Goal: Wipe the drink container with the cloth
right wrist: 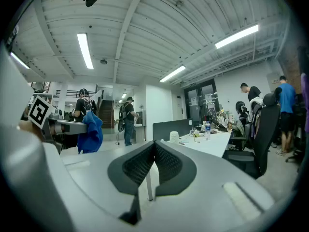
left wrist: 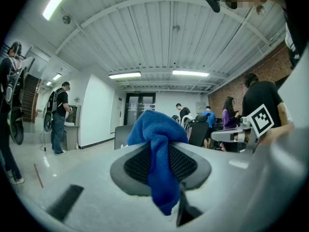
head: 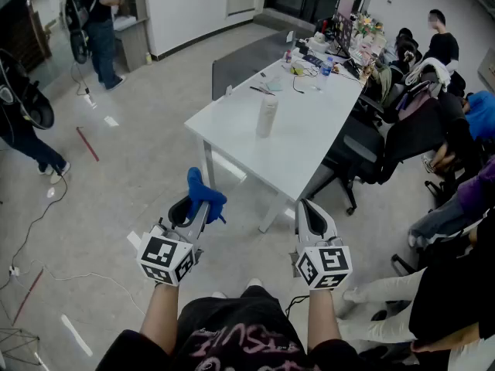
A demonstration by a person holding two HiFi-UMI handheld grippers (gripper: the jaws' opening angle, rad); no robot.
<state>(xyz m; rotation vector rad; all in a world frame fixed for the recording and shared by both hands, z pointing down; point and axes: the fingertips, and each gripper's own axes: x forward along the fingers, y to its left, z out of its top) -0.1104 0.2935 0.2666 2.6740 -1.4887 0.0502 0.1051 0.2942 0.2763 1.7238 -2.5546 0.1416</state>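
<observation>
A pale drink container (head: 267, 115) stands upright on the white table (head: 302, 149), well ahead of both grippers; in the right gripper view the drink container (right wrist: 174, 137) shows small on the table's near end. My left gripper (head: 199, 201) is shut on a blue cloth (head: 203, 194), which bunches above the jaws and hangs below them; the blue cloth (left wrist: 159, 153) fills the middle of the left gripper view. My right gripper (head: 311, 209) is shut with nothing between its jaws. Both are held level over the floor, short of the table.
Clutter and a water bottle (head: 326, 68) crowd the table's far end. Office chairs (head: 363, 149) and seated people (head: 441, 49) line its right side. A grey partition (head: 247, 59) stands behind it. A person with a backpack (head: 94, 18) stands far left; cables (head: 31, 222) lie on the floor.
</observation>
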